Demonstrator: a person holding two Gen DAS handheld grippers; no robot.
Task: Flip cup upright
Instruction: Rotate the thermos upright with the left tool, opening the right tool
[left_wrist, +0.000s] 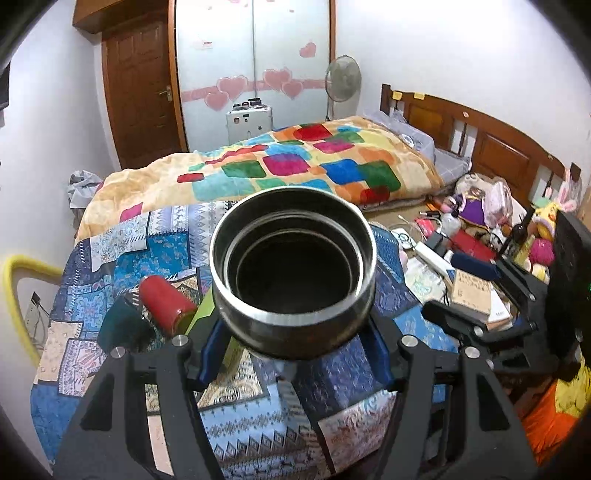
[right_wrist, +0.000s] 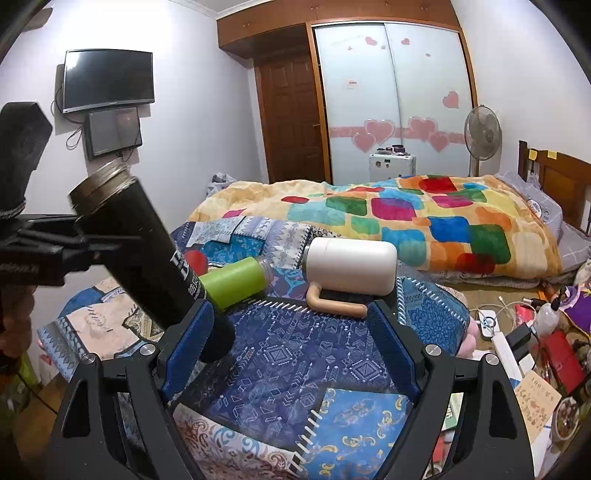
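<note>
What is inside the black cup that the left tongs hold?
The black cup looks empty: past its steel rim only a dark inner wall shows, and no lid. The bottom is too dark to see. The left tongs grip it from both sides.

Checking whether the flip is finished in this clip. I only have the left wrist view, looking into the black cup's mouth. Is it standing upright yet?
Observer: No. The right wrist view shows the black cup tilted, mouth higher than base, gripped by the left hand-held gripper.
Operator: Is the other one helping?
Observer: No. The right hand-held gripper is open and empty. A white cup lies on its side beyond it.
</note>
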